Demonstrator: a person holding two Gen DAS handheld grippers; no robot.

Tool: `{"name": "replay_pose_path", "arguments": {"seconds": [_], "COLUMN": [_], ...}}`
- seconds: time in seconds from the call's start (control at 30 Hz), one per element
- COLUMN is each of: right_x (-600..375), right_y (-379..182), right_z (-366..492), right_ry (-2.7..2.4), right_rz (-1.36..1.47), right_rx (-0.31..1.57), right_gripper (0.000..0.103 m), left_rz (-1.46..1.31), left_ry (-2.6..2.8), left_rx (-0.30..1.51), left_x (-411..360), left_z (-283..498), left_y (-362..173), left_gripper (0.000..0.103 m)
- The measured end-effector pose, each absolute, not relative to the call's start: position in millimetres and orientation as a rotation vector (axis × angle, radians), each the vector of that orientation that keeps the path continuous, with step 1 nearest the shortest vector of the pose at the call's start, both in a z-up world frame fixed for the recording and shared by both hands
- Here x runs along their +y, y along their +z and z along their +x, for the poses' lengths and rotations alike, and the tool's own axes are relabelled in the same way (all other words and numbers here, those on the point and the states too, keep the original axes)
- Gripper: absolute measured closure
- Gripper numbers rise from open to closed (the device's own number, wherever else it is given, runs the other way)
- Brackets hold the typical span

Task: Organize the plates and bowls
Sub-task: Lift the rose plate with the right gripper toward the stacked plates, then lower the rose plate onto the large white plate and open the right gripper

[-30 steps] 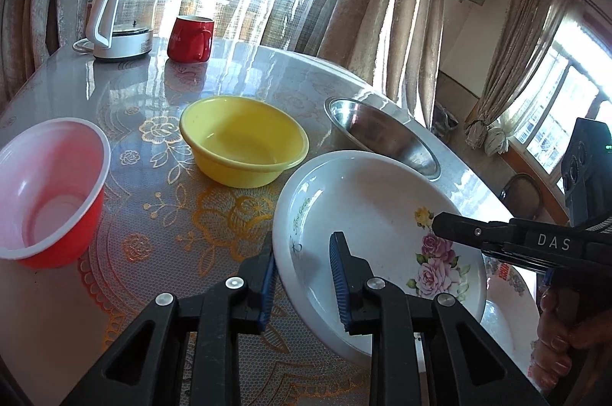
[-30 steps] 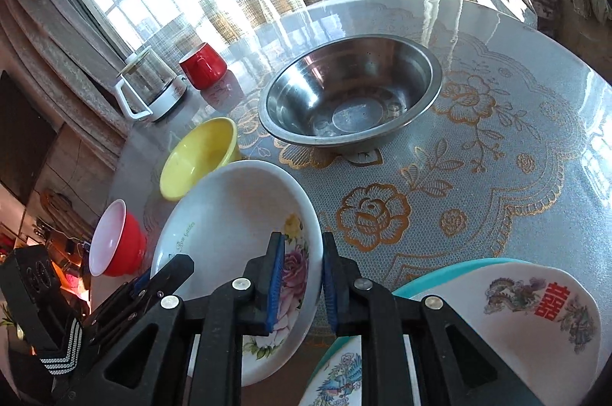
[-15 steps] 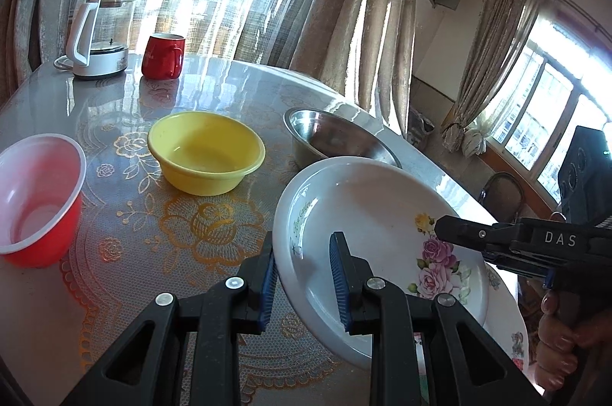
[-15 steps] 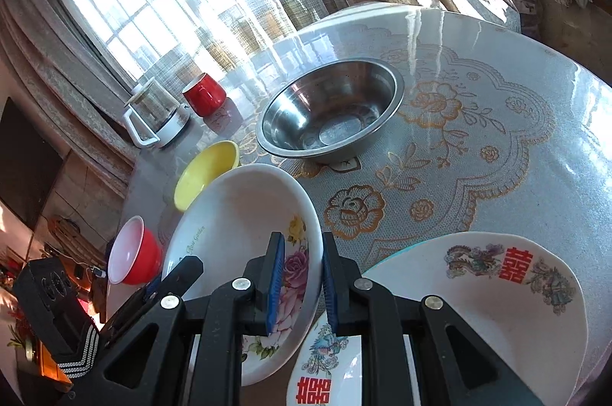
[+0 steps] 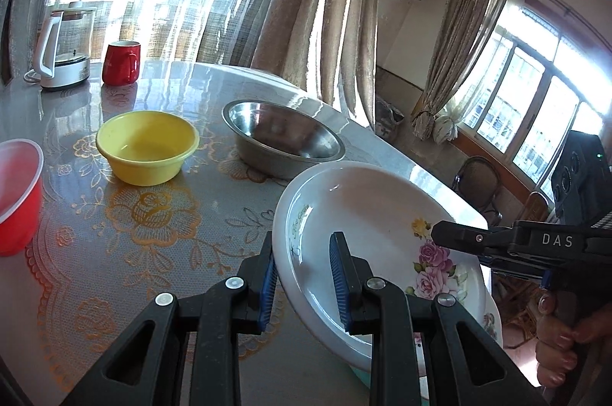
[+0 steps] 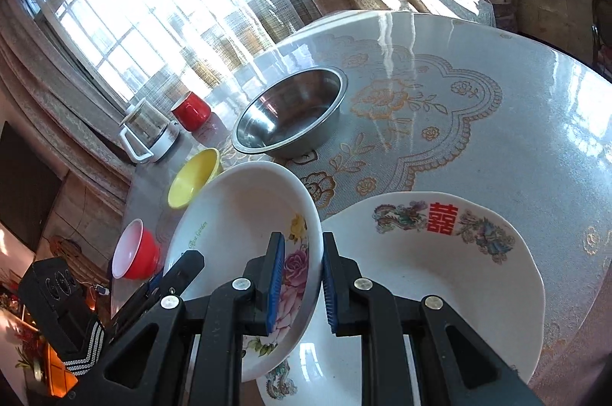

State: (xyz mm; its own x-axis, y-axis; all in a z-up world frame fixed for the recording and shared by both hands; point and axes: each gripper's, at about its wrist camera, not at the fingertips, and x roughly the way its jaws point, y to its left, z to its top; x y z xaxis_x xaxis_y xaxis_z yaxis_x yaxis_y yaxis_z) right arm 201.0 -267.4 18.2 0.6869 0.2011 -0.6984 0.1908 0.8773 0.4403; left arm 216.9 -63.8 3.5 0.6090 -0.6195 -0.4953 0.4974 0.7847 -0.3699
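A white plate with pink roses [image 5: 367, 234] hangs tilted above the table, held at two sides of its rim. My left gripper [image 5: 302, 253] is shut on its near-left rim. My right gripper [image 6: 302, 245] is shut on the rim beside the roses [image 6: 294, 264]. Below the lifted rose plate [image 6: 244, 215] lies a white plate with a red character [image 6: 440, 253]. Further back stand a steel bowl [image 5: 283, 142], a yellow bowl [image 5: 147, 146] and a red bowl [image 5: 17, 192]. In the left wrist view the right gripper's fingers [image 5: 497, 241] come in from the right, with a hand [image 5: 554, 341] below.
A glass kettle [image 5: 63, 50] and a red mug [image 5: 121, 62] stand at the table's far side by the curtained window. The round table [image 6: 516, 123] has a lace-patterned cover; its right half is bare. A teal rim [image 5: 359, 373] shows under the plates.
Both grippers have carried the rose plate up and to the right, away from the bowls. The plate with the red character now lies largely under it.
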Motion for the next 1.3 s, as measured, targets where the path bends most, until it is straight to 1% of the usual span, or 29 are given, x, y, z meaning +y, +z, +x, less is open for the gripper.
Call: {"name": "replay_pose_path", "arguments": {"seconds": [0.3, 0.5, 0.8, 1.07, 1.17, 1.23, 1.3], "right_x": [-296, -318, -326, -326, -326, -323, -321], "right_y": [16, 3, -27, -24, -20, -17, -15], "right_z": [166, 143, 128, 128, 128, 129, 129], "right_ry": [-0.063, -0.108, -0.128, -0.150, -0.169, -0.185, -0.196], "right_rz": [0.557, 0.606, 0.665, 0.628, 0.604, 0.571, 0.536], "right_rx": [0.814, 0.835, 0.904, 0.908, 0.910, 0.916, 0.922], "right_gripper": [0.084, 0.083, 0.083, 0.082, 0.082, 0.081, 0.079], "left_rz": [-0.154, -0.052, -0.027, 0.010, 0.026, 0.055, 0.063], "left_ry": [-0.719, -0.759, -0.769, -0.779, -0.788, -0.794, -0.803], "left_rx": [0.663, 0.666, 0.738, 0.754, 0.762, 0.755, 0.753], "left_x": [-99, -123, -133, -140, -144, -149, -150], "left_z": [187, 171, 174, 169, 167, 162, 161], "left_y": [2, -1, -9, -12, -13, -13, -13], "left_gripper": [0.077, 0.077, 0.077, 0.076, 0.072, 0.064, 0.061]}}
